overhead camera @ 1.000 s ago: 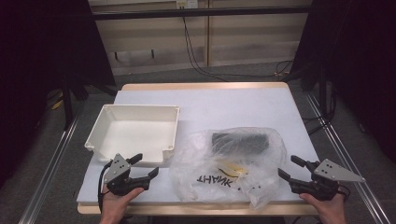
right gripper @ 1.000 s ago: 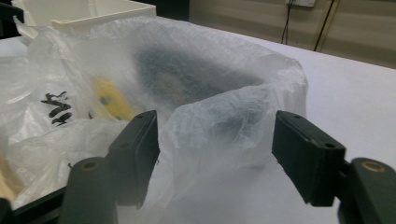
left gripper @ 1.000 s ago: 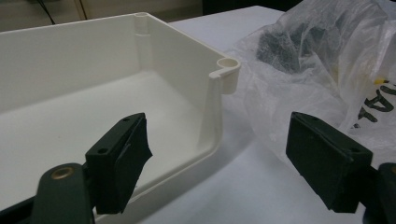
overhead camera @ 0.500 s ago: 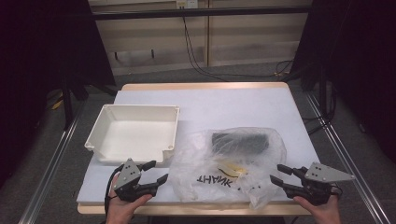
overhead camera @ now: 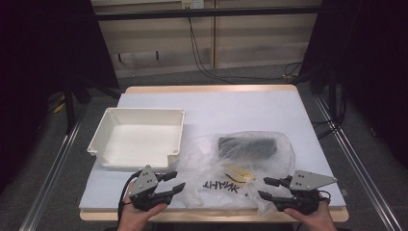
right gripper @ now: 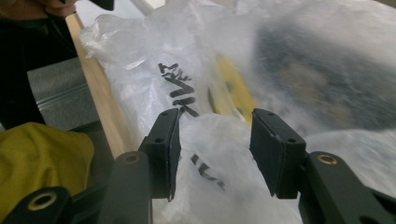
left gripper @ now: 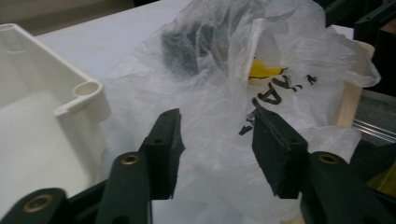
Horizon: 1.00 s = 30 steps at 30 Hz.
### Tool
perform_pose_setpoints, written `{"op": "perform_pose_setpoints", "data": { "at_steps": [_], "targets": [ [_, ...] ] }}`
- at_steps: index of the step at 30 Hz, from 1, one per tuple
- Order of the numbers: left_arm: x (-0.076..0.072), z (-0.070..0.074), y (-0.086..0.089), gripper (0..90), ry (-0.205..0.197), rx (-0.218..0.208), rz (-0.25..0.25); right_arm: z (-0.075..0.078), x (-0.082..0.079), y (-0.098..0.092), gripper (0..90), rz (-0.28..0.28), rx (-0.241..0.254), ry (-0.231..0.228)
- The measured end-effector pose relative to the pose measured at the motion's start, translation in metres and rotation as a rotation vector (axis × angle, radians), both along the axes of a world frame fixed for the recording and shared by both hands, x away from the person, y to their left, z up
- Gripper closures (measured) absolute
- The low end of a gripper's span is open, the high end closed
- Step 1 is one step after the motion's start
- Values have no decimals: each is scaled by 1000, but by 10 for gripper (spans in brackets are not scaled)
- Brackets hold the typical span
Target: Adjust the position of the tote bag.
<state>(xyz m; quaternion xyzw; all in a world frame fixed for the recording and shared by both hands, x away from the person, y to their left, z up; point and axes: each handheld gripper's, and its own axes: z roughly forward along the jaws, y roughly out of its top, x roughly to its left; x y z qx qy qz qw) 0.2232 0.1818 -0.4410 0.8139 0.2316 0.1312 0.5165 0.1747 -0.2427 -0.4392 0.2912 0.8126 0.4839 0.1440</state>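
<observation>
Since a second ago we have brought both grippers in on the plastic bag [overhead camera: 240, 168] at the table's near edge, left gripper [overhead camera: 175, 182] and right gripper [overhead camera: 263, 188] half-narrowed, jaws still apart astride its film, likely ready to pinch.

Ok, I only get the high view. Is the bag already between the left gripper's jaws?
Observer: Yes. In the left gripper view the plastic bag lies between the jaws of the left gripper, which have just been closing; the pads aren't squeezing it yet.
Operator: And the right one?
Observer: Same there. A fold of bag sits between the jaws of the right gripper, which have also just been closing, and it isn't pinched.
Operator: Anything else I'm missing?
Observer: Something soft and yellow lies off the table, past its wooden edge.
</observation>
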Motion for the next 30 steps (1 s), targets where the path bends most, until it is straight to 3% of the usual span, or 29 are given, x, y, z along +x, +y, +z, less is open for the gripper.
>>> {"op": "perform_pose_setpoints", "data": {
  "at_steps": [2, 5, 11, 16, 23, 27, 28, 30],
  "targets": [
    [1, 1, -7, 583, 8, -8, -38, 0, 3, 8, 524, 29, -7, 9],
    [0, 0, -13, 600, 15, -2, -54, -1, 6, 13, 521, 49, -16, 11],
    [-5, 0, -20, 606, 26, 11, -98, -17, 13, 22, 496, 89, -73, 62],
    [-11, 0, -25, 521, 30, 27, -130, -30, 18, 26, 447, 100, -120, 106],
    [-17, -3, -28, 418, 40, 31, -184, -38, 20, 34, 407, 127, -164, 128],
    [-19, -4, -33, 367, 44, 42, -205, -41, 20, 36, 430, 131, -177, 136],
    [-18, -7, -37, 364, 44, 64, -221, -43, 21, 37, 447, 127, -208, 132],
    [-16, -11, -41, 333, 63, 85, -235, -42, 21, 37, 500, 114, -209, 131]
  ]
}}
